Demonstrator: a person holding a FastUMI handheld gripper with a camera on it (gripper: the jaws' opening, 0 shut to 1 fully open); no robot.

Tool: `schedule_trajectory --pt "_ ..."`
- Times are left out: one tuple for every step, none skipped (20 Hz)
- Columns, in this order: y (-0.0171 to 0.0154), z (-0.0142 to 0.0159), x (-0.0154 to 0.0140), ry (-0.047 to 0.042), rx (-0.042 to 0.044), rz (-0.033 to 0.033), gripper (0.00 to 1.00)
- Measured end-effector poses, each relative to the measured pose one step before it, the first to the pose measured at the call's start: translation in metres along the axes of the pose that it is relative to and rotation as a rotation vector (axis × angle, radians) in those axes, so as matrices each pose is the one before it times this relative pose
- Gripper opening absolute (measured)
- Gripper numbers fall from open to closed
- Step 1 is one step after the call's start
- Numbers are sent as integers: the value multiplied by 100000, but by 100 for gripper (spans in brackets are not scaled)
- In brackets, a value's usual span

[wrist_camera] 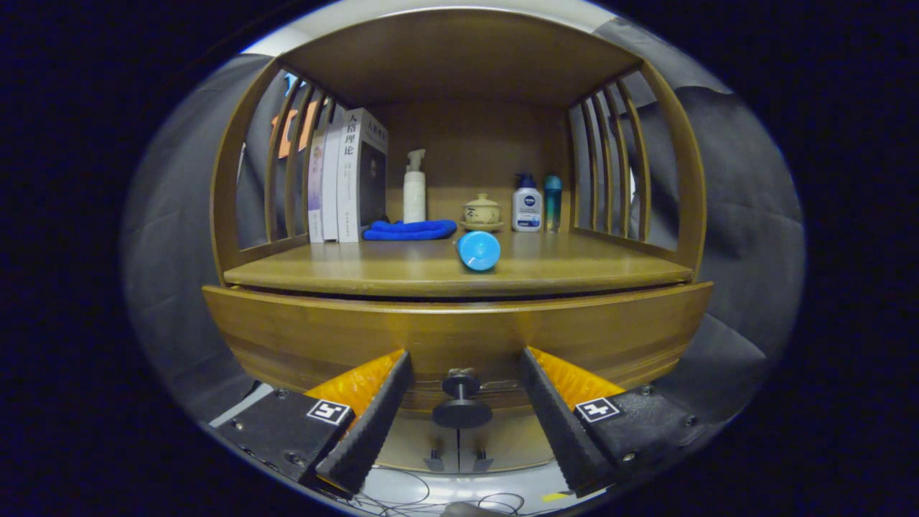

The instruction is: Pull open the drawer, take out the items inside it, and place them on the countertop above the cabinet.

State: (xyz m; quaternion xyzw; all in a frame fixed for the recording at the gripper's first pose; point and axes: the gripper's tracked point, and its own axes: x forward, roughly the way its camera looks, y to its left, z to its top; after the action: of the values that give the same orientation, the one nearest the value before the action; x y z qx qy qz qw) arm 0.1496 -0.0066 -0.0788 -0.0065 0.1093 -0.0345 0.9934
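Gripper [463,391] spread wide, grasping nothing. Drawer knob [462,402] centred in the gap between the fingers [373,424], touching neither. Knob dark, round, on a short stem, mounted on the curved wooden drawer front [301,334]. Drawer looks slightly pulled out: thin dark gap between its top edge and the slab above; contents hidden. Below the knob, two small cabinet doors [459,441] meeting at a centre seam, then thin cables [431,499] on a pale floor.

Above the drawer, wooden bench [574,269], the cabinet's top surface. Blue bottle [479,250] lying on its side near the front edge, round end facing the gripper, roughly in line with the knob. Further back, folded blue cloth [411,230], just beside the books [352,176]. Books upright against the slatted side on one end. White pump bottle [414,188] standing behind the cloth. Small lidded ceramic jar [482,210] on a saucer near the middle of the back row. White lotion bottle [527,205] with blue pump next to it, then a slim teal bottle [552,202] just beside that, close to the other slatted side [610,165]. Wooden back panel and roof board closing the alcove.
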Motion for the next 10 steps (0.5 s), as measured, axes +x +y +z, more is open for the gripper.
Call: schedule_trajectory --pt "-26 56 377 59 39 52 99" --pt "19 148 357 -42 27 16 99" --pt "-11 70 347 -117 -202 61 99" --pt "18 101 298 -278 -87 51 99" --pt "23 69 113 -328 113 -343 99" --pt "33 -31 157 15 -12 -277 99" --pt "11 -23 -90 -571 346 -95 99" --pt "14 -22 97 -676 628 348 99" --pt "81 -18 33 -1258 1080 355 99" --pt "34 -61 67 -580 112 171 99"
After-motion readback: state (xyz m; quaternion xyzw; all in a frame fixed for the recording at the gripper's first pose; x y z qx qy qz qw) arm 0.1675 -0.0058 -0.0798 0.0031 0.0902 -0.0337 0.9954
